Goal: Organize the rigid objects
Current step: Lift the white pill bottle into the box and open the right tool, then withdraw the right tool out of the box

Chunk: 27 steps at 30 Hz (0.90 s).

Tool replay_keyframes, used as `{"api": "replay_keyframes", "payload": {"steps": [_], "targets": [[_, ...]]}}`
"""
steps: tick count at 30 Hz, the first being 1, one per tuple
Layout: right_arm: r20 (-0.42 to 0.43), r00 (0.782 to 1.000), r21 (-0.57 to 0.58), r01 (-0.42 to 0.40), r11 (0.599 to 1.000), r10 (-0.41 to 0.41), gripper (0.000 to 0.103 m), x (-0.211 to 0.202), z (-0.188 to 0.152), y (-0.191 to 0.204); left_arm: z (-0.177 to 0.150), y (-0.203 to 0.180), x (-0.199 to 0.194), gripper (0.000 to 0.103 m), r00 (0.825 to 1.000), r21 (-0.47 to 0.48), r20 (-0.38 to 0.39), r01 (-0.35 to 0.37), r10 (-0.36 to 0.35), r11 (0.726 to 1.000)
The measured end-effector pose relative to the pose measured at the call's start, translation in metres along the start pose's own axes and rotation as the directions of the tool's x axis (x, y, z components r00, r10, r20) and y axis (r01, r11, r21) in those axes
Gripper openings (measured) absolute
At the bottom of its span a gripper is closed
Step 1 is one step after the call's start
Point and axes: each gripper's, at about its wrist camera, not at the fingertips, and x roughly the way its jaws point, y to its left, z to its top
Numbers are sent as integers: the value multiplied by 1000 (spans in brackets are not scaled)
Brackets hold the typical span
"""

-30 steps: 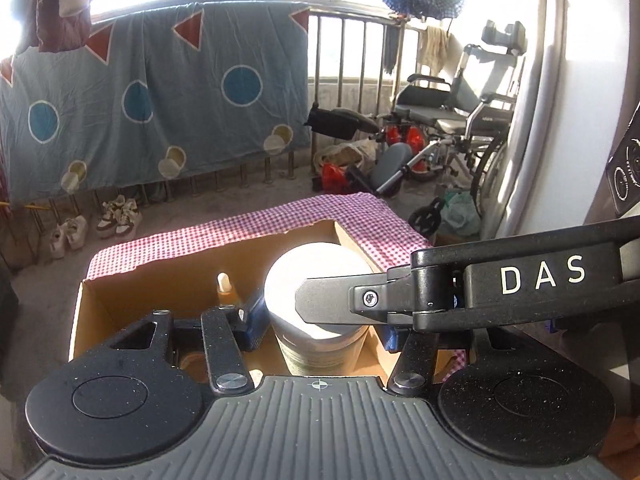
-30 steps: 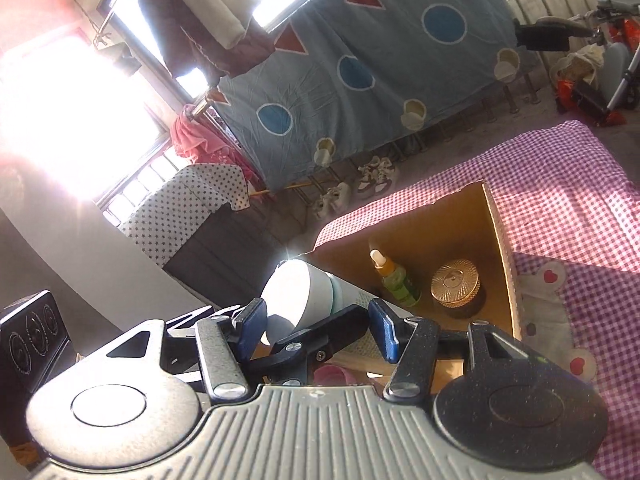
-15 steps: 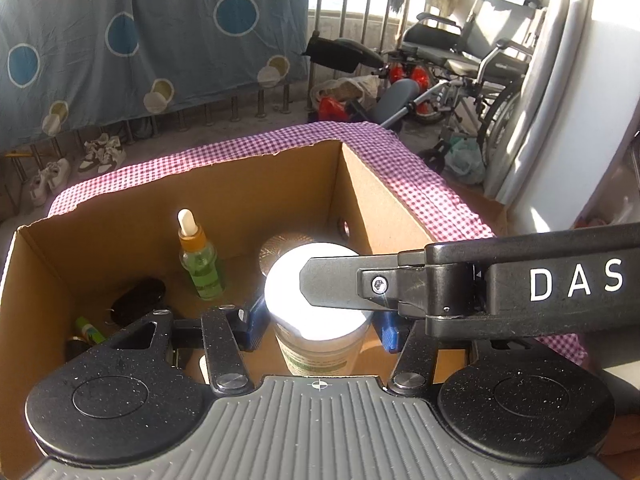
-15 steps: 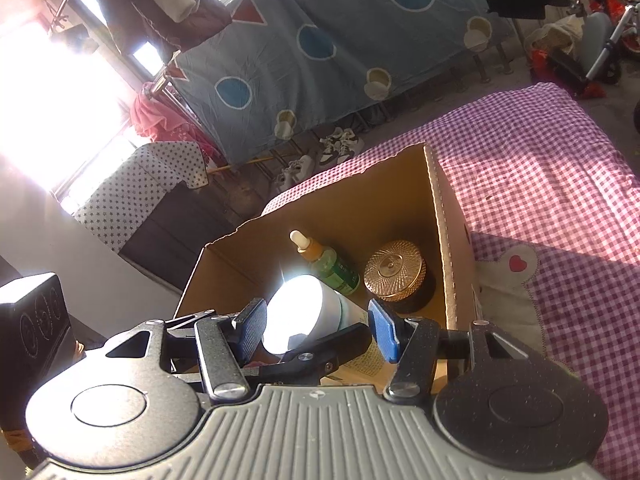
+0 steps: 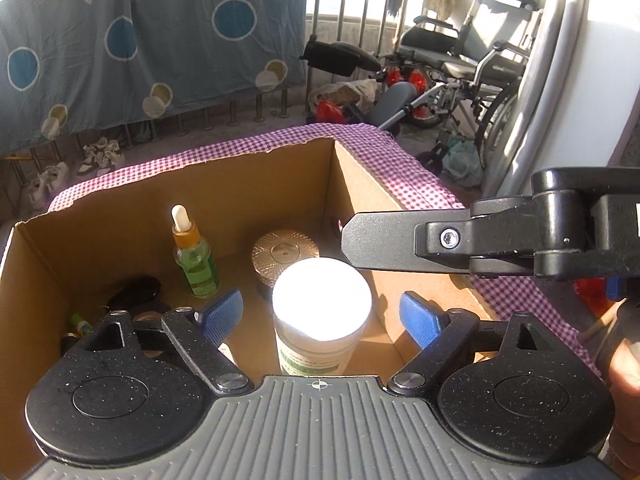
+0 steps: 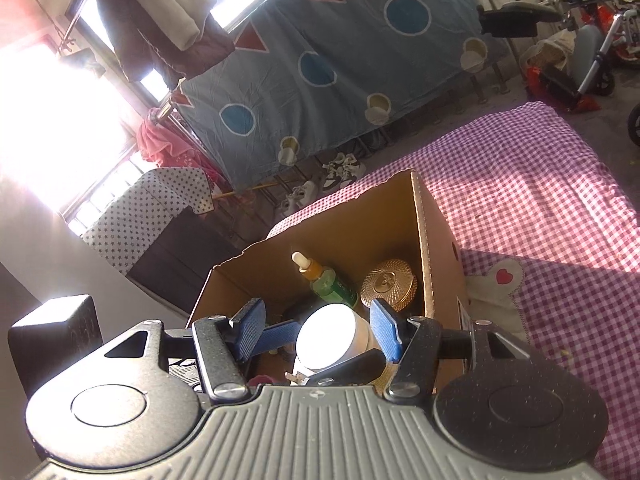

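A white-lidded jar (image 5: 322, 304) with a green label stands upright inside the cardboard box (image 5: 248, 184). My left gripper (image 5: 322, 316) is open, its blue pads (image 5: 222, 314) apart on either side of the jar and not touching it. My right gripper (image 6: 318, 330) is open too and looks down on the same jar (image 6: 328, 338) from the box's right side. A green dropper bottle (image 5: 194, 258) and a gold ribbed lid jar (image 5: 284, 254) stand behind the jar in the box.
Dark objects (image 5: 134, 294) lie in the box's left part. The box sits on a purple checked cloth (image 6: 540, 208). A black arm of the right gripper (image 5: 480, 242) crosses above the box's right wall. A wheelchair (image 5: 460, 64) and a blue sheet (image 5: 140, 40) lie beyond.
My left gripper lowered the jar into the box, then opened and let it go. My right gripper also opened wider. The jar now stands on the box floor.
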Motion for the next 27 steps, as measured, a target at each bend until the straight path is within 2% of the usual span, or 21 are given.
{"api": "replay_keyframes", "payload": {"steps": [6, 10, 13, 15, 19, 22, 27], "targets": [[79, 997, 13, -5, 1000, 4, 66, -40, -17, 12, 1, -6, -41, 101, 994, -12, 106, 16, -14, 1000], [143, 990, 20, -12, 1000, 9, 74, -71, -34, 21, -12, -11, -81, 102, 985, -1, 161, 58, -57, 998], [173, 985, 13, 4, 1000, -6, 81, -87, -49, 28, -24, -12, -105, 103, 982, -11, 181, 50, -47, 999], [179, 984, 2, 19, 1000, -19, 83, -93, -58, 32, -34, -12, -117, 103, 982, -34, 189, 15, -8, 999], [195, 979, -52, 73, 996, -61, 99, -101, -76, 43, -50, -5, -127, 103, 982, -106, 166, -76, 93, 991], [183, 978, -89, 113, 990, -96, 102, -101, -86, 51, -63, 2, -129, 103, 976, -155, 155, -127, 151, 980], [184, 967, -155, 204, 967, -174, 103, -100, -99, 62, -77, 9, -128, 103, 955, -176, 112, -253, 275, 951]]}}
